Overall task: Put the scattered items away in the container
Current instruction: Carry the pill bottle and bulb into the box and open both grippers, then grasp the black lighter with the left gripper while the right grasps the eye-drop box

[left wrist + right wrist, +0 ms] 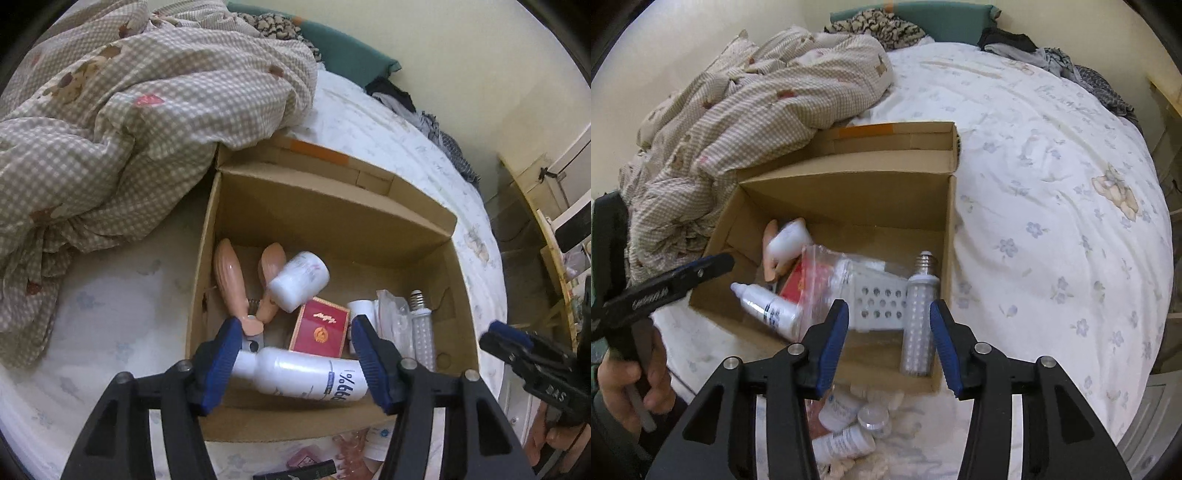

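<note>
Left wrist view: left gripper (295, 363) fingers spread over the cardboard box (207, 295), white bottle (299, 374) lying inside; right gripper (889, 341) also spread, empty. Small bottles (846, 443) remain nearby—lift clear of the rim.

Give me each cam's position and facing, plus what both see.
Left wrist: on the left gripper, looking down into the cardboard box from its near side; own blue-padded fingers frame a white bottle; the right gripper shows at right.
Right wrist: on the right gripper, above the box's near right corner, facing over the bed; own fingers open, the other gripper and a hand at left.
Shared: box, bottle, LED bulb, checked blanket.
</note>
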Demonstrator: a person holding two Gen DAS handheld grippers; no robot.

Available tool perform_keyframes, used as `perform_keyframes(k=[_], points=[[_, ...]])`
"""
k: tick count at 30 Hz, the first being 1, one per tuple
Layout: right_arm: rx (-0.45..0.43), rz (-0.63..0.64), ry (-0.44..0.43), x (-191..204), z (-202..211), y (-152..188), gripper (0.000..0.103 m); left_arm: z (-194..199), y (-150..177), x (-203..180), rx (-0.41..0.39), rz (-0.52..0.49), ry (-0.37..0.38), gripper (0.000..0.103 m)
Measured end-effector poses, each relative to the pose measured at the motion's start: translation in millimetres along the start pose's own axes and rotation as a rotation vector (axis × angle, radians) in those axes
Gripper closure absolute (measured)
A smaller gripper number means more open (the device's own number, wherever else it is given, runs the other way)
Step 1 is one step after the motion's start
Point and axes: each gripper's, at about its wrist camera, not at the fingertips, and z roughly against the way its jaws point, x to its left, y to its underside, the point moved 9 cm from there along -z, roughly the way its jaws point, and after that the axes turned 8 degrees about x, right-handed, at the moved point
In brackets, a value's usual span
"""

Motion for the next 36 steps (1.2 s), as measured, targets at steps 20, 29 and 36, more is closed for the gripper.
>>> perform_keyframes(k=[20, 29, 36], points=[[0.101, -0.028, -0.033, -31, 40, 177, 0.042, -13, 95, -70, 0.236, -0.519, -0.027, 0.03], [0.205, -0.058, -0.064, -43, 7, 222, 0.042, -54, 128, -39, 0.445, -0.558, -0.161, 0.03], [0.214, -0.012, -0.089, -31, 2, 223, 0.041, -57, 146, -30, 0.502, -0.622, -0.191, 0.03]])
